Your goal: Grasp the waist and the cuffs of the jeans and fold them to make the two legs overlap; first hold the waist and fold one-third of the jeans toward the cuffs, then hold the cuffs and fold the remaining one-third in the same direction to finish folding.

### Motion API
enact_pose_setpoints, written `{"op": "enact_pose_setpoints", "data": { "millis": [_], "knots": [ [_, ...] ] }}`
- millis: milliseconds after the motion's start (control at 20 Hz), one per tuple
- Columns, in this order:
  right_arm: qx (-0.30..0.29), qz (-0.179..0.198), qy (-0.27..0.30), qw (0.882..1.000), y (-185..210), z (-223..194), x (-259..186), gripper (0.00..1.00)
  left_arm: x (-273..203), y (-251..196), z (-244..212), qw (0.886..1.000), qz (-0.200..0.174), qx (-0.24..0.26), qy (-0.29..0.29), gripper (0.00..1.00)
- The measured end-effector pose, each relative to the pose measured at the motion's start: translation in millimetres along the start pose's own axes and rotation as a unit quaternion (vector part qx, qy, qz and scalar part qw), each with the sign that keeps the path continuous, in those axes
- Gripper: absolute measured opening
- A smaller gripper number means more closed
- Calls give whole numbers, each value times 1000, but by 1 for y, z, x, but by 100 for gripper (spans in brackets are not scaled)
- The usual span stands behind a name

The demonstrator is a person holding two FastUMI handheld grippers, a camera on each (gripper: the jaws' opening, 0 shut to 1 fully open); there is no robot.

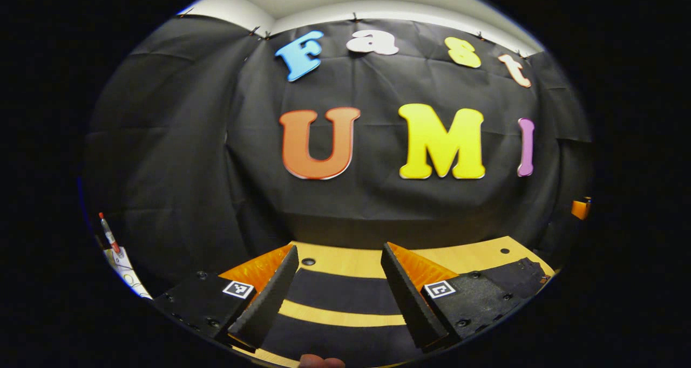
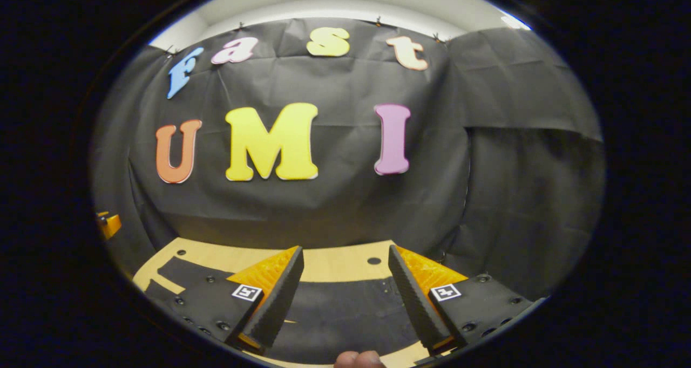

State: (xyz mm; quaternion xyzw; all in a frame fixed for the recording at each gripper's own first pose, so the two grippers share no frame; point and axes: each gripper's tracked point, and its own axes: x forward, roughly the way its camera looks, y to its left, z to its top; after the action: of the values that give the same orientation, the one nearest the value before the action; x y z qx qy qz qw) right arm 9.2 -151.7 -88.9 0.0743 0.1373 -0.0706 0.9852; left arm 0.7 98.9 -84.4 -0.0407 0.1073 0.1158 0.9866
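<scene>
Both grippers, left [image 1: 340, 298] & right [image 2: 345, 298], jaws spread wide, empty, held above dark jeans [image 1: 340, 292] on table [image 1: 345, 260]. No grasp yet; all folds look undone.

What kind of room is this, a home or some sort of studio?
Most likely a small recording booth, not a home: black cloth hangs as walls all round, a wooden table carries dark jeans, and two hand-held grippers, left gripper and right gripper, open above it.
</scene>
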Motion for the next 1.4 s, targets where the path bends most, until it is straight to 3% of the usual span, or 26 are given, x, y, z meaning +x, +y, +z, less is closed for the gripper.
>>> {"op": "enact_pose_setpoints", "data": {
  "millis": [200, 350, 500, 650, 750, 950, 1050, 1250, 1300, 1400],
  "knots": [
    [60, -38, 97, 993, -65, -66, 10, 98, -2, 55, -81, 993, 51, -47, 98, 99],
    [139, -56, 161, 975, -101, -113, 9, 100, -21, 86, -146, 972, 90, -113, 183, 99],
    [257, -69, 225, 937, -125, -163, 7, 99, -37, 102, -198, 938, 129, -193, 259, 100],
    [374, -89, 279, 880, -141, -200, 6, 98, -48, 106, -232, 894, 151, -297, 300, 100],
    [422, -98, 299, 850, -140, -223, 10, 98, -53, 110, -243, 864, 163, -363, 309, 100],
    [451, -89, 326, 826, -132, -242, 17, 98, -44, 107, -248, 806, 165, -479, 307, 99],
    [470, -91, 339, 810, -127, -247, 20, 98, -43, 112, -262, 782, 172, -507, 319, 99],
    [480, -102, 349, 798, -124, -257, 30, 98, -26, 116, -266, 775, 167, -519, 319, 95],
    [481, -105, 351, 797, -124, -258, 32, 92, -23, 115, -265, 776, 166, -519, 318, 96],
    [485, -111, 352, 793, -126, -261, 37, 97, -13, 114, -263, 776, 164, -521, 316, 96]
  ]
}}
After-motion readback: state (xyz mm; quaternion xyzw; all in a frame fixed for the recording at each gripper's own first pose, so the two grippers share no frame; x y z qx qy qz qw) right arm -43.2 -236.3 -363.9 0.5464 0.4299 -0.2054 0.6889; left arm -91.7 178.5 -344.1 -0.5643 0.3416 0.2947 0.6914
